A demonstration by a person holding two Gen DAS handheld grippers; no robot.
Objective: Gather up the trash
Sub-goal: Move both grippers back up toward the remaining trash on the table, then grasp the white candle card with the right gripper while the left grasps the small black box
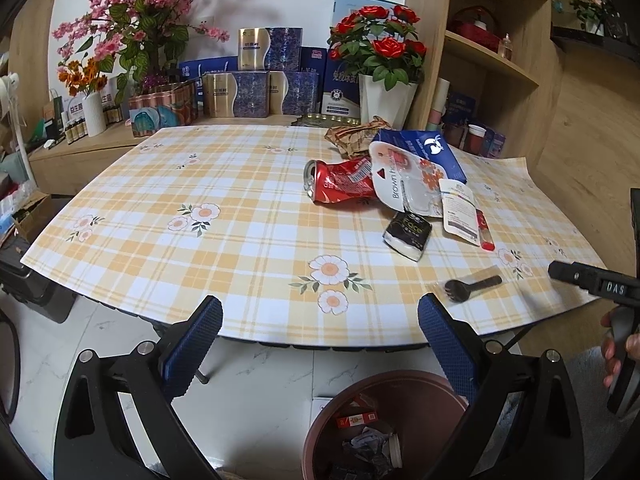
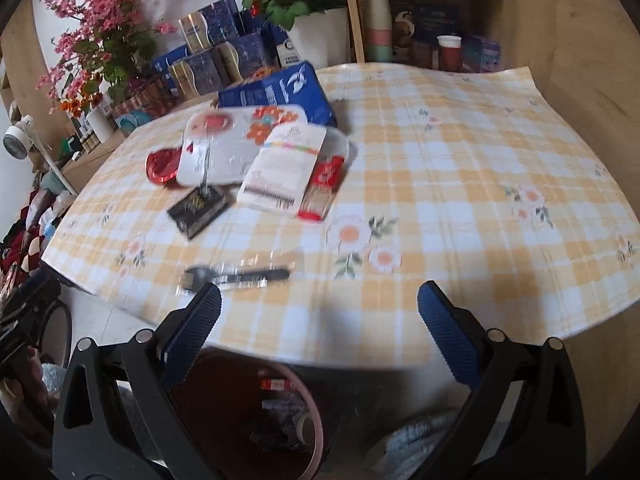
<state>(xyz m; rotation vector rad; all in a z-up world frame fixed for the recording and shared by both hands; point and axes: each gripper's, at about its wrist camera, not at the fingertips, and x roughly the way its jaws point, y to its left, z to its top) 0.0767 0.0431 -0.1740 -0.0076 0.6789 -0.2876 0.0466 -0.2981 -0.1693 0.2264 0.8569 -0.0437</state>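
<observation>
In the left wrist view the left hand-held gripper hangs with fingers apart and empty above the near edge of the yellow-checked floral surface. A crushed red aluminium can lies on its side mid-surface, light, dented and probably slick, best pinched across its flattened waist. A white plastic pouch overlaps it, with a black tissue packet nearby. In the blurred right wrist view the right hand-held gripper is likewise spread and empty; the wrapped black plastic spoon lies nearest, above the brown round bin.
</observation>
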